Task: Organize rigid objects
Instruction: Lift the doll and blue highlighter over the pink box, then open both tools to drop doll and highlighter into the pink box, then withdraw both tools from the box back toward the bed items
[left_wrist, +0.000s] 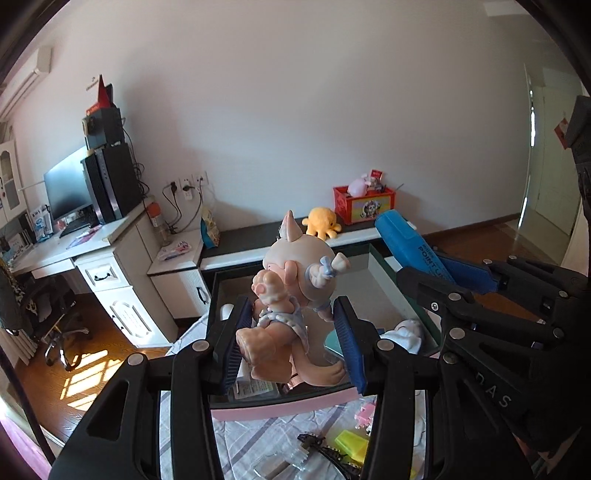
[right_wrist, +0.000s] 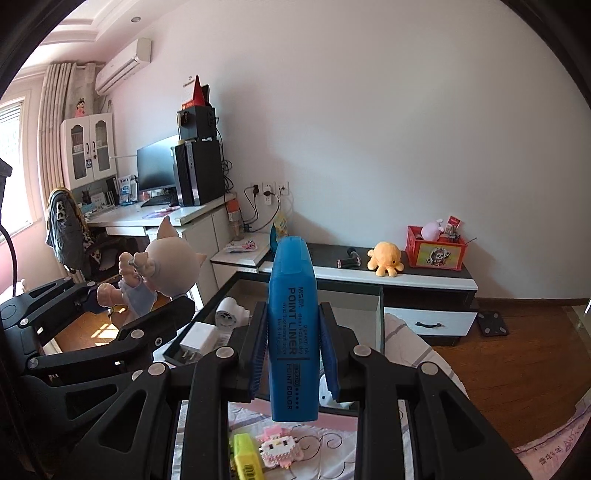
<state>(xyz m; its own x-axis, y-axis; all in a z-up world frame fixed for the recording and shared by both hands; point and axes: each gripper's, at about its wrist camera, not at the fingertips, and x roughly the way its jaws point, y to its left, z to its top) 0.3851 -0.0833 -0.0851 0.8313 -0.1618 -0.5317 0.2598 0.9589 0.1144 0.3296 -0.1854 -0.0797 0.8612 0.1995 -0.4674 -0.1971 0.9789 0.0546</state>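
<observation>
Above the dark open box on the bed, the left tool is pinching a pale pink doll with pointed ears and a blue-white outfit, its blue pads pressing on the figure's lower body and legs while the head is sticking up past the fingertips. Just to its right, the right tool is pinching a blue highlighter, marked POINT LINER, which is standing upright between the pads with its cap end rising above them and its lower end hanging below. Both held things are hovering over the near edge of the box, apart from each other. Inside the box a white charger and a small white cylinder-shaped piece are lying near the left wall. On the patterned bed sheet in front of the box, a yellow highlighter and a pink block toy are lying just beside each other. Along the far wall, an orange plush octopus and a red crate are sitting on a low cabinet.
</observation>
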